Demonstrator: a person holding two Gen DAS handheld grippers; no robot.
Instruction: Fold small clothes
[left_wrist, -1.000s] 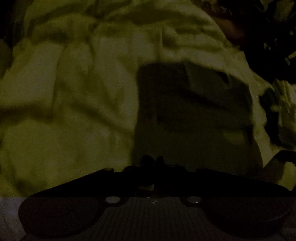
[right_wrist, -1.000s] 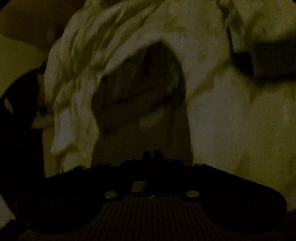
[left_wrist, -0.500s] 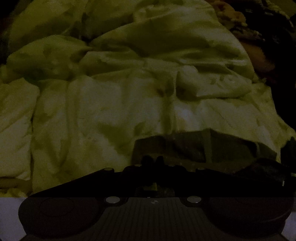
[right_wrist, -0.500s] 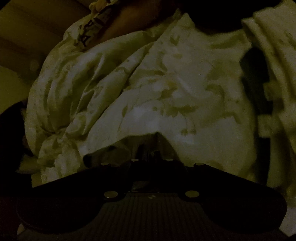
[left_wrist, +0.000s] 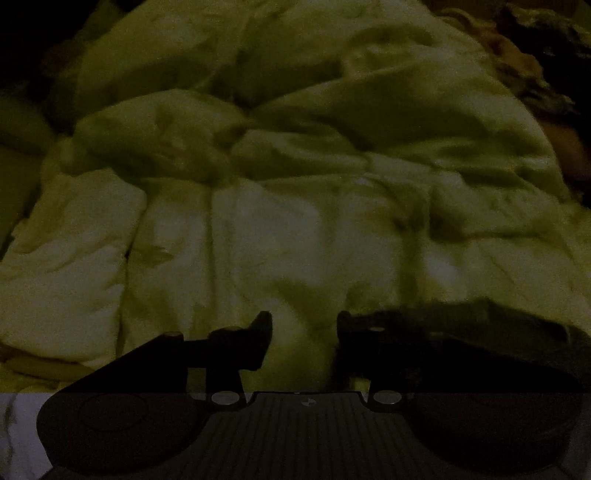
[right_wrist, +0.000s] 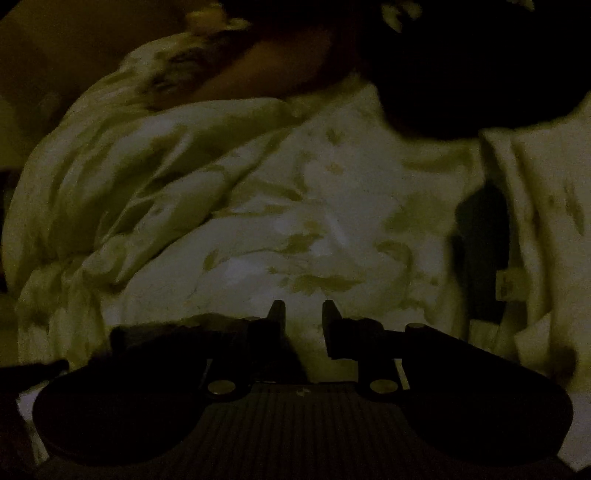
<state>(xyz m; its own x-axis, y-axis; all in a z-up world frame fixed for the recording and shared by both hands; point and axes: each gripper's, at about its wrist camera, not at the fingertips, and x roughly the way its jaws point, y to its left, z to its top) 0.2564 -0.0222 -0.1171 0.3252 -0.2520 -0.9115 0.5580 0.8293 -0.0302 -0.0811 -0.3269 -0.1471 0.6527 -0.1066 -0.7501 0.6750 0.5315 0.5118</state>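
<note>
The scene is very dark. A pale, crumpled garment (left_wrist: 280, 229) with faint leaf-like marks fills the left wrist view and also the right wrist view (right_wrist: 295, 221). My left gripper (left_wrist: 304, 325) is open and empty, low over the cloth's near part. A dark band of the garment (left_wrist: 480, 321) lies just right of it. My right gripper (right_wrist: 303, 314) is open and empty, with cloth showing between its fingers. A dark fold (right_wrist: 177, 328) lies at its left finger.
A dark patterned heap (left_wrist: 535, 66) lies at the far right of the left wrist view. A big dark shape (right_wrist: 461, 66) covers the upper right of the right wrist view. A small label (right_wrist: 506, 284) shows beside a dark gap in the cloth.
Both grippers were shut on the garment and have opened, letting it go. The cloth now lies lower and flatter, and the dark band has slid down to the right of the left gripper.
</note>
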